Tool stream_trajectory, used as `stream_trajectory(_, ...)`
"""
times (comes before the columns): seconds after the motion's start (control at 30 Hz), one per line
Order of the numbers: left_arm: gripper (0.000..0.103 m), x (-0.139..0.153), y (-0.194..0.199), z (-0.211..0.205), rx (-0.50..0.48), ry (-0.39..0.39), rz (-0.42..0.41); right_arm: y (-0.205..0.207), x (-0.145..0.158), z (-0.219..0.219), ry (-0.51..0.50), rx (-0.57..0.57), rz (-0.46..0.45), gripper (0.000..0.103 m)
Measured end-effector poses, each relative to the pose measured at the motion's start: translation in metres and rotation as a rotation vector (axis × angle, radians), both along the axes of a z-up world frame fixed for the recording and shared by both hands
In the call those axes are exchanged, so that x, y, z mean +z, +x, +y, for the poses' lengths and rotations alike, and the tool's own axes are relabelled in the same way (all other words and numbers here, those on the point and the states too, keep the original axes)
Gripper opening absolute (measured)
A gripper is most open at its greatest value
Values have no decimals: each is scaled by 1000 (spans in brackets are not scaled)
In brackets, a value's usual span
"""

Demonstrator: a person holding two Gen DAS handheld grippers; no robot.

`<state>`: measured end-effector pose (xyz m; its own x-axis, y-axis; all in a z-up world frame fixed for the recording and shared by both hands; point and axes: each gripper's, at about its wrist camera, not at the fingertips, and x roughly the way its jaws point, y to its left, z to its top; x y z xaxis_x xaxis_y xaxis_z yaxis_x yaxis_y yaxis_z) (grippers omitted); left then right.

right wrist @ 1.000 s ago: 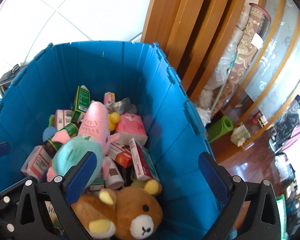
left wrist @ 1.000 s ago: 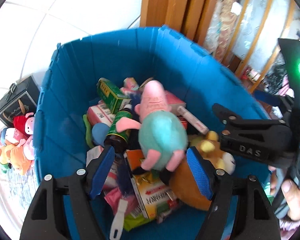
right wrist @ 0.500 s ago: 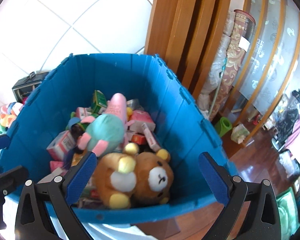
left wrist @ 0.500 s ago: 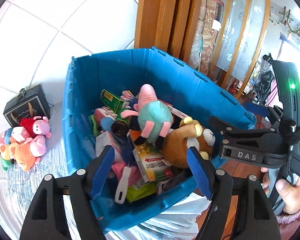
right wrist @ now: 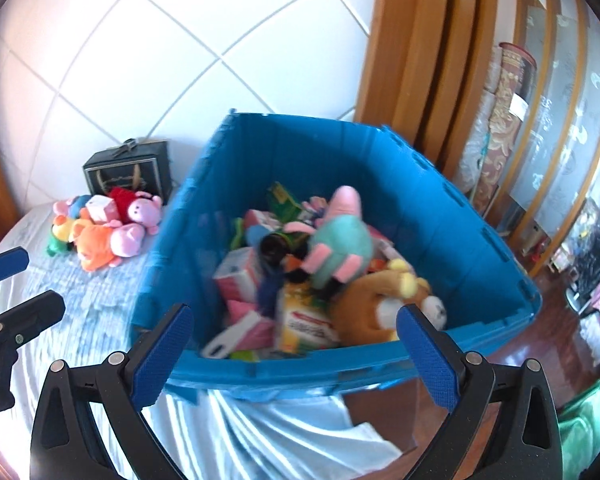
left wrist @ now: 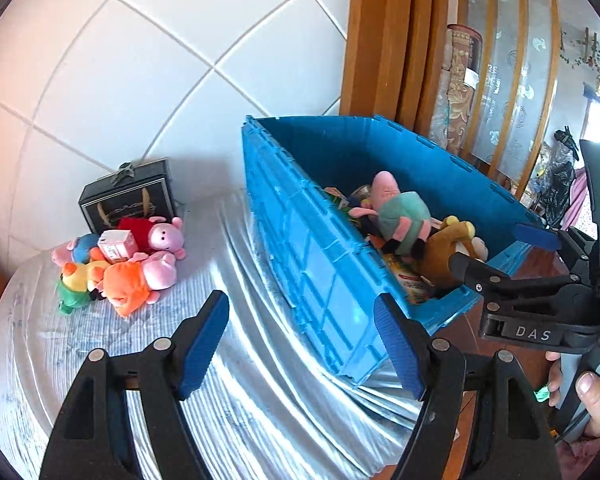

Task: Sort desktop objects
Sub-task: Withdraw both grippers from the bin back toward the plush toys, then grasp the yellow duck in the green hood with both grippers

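Blue-padded left gripper: fingers spread, nothing between the pads, only striped cloth and the crate's corner beyond them.
Plush pile: left of and beyond the left finger, on the cloth; pink pigs, an orange one, a yellow-green one, a small pink box on top.
Black case: just behind the pile, against the white tiled wall.
Blue crate: ahead of the right finger in the left view, near corner reaching the gap between the fingers, no contact.
Crate contents: mint-bodied pink plush on top, brown bear plush just beside it near the front wall, boxes and a dark bottle underneath; blurred, labels unreadable.
Right gripper: fingers released and wide, empty; crate's front wall spans the gap beyond them, bear just inside the right finger.
Right hand: at the far right of the left view, wrapped on the gripper handle.
Wooden frame: behind the crate, right of both fingers.
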<state>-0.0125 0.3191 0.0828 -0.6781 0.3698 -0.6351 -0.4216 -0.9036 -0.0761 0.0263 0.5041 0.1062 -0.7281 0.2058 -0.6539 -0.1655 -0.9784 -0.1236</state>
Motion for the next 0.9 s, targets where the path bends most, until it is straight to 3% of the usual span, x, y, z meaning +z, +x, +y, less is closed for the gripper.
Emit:
stream_trajectory(0.47,74,-43,-36,-175,172,12,-54,-42,-11,-161,16,81,-15,103)
stream_trajectory(0.63,74,-72,-63,-227,247,41,-108,-70,-16,-190,-5,125,-22,103)
stream_trajectory(0.83,74,-111,-109,-286,384,8,-168,-121,-37,-214,45,166,-65,103)
stream_trajectory(0.9,74,-124,-125,-307,427,5,-196,-141,-48,-215,10,186,-85,103)
